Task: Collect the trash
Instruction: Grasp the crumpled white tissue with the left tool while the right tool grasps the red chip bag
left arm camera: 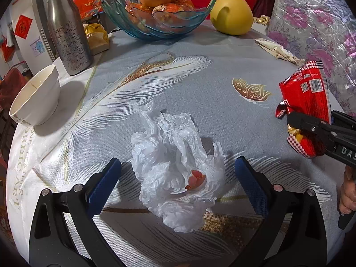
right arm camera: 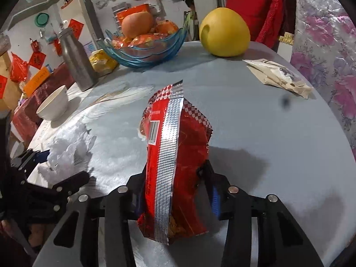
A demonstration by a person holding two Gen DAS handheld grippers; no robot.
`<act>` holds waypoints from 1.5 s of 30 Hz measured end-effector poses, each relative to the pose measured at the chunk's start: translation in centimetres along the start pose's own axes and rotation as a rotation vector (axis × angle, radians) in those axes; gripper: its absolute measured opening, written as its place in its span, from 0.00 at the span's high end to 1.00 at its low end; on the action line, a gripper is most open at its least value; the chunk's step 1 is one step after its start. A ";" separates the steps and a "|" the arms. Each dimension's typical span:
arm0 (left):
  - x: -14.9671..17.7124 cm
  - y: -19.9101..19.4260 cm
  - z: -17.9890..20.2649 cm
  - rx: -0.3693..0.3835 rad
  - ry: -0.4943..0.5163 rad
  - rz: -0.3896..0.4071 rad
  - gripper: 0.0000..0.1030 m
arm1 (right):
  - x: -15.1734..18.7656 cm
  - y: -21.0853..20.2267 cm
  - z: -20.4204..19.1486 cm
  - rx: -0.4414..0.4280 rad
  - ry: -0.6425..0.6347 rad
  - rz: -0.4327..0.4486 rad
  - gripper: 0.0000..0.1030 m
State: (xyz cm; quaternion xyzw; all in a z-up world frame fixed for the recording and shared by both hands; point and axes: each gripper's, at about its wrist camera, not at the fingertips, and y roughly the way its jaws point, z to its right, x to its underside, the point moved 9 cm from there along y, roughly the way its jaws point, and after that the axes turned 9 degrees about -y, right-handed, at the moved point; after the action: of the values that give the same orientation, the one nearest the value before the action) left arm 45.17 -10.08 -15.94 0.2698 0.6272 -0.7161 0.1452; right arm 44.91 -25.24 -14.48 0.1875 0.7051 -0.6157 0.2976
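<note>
- your right gripper (right arm camera: pixel 175 191) is clamped on the red snack wrapper (right arm camera: pixel 175 155), lifted clear of the table (right arm camera: pixel 255 133): one piece collected, not yet binned.
- your left gripper (left arm camera: pixel 178 178) stands with jaws wide apart around the crumpled white plastic bag (left arm camera: pixel 173 166), near centre; pads not touching it.
- the pale wrapper (right arm camera: pixel 278 77) at far right lies untouched.
- the red wrapper is torn open, creased, with a silver seam and a barcode.
</note>
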 end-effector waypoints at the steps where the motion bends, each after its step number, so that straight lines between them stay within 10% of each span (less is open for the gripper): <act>1: 0.0 0.0 0.0 0.000 0.000 0.000 0.05 | 0.0 0.0 -0.1 0.000 -0.001 -0.001 0.51; 17: -0.8 0.1 -2.6 -0.062 -0.088 0.007 0.05 | 0.0 1.0 -2.5 -0.036 -0.100 -0.042 0.05; 45: -0.8 0.1 -2.5 -0.066 -0.091 0.007 0.05 | 0.0 1.4 -3.0 0.011 -0.143 -0.065 0.05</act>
State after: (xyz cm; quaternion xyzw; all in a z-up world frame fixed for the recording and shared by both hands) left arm 46.40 -7.72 -15.78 0.2340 0.6425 -0.7059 0.1848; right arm 45.22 -22.05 -15.40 0.1219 0.6844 -0.6406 0.3261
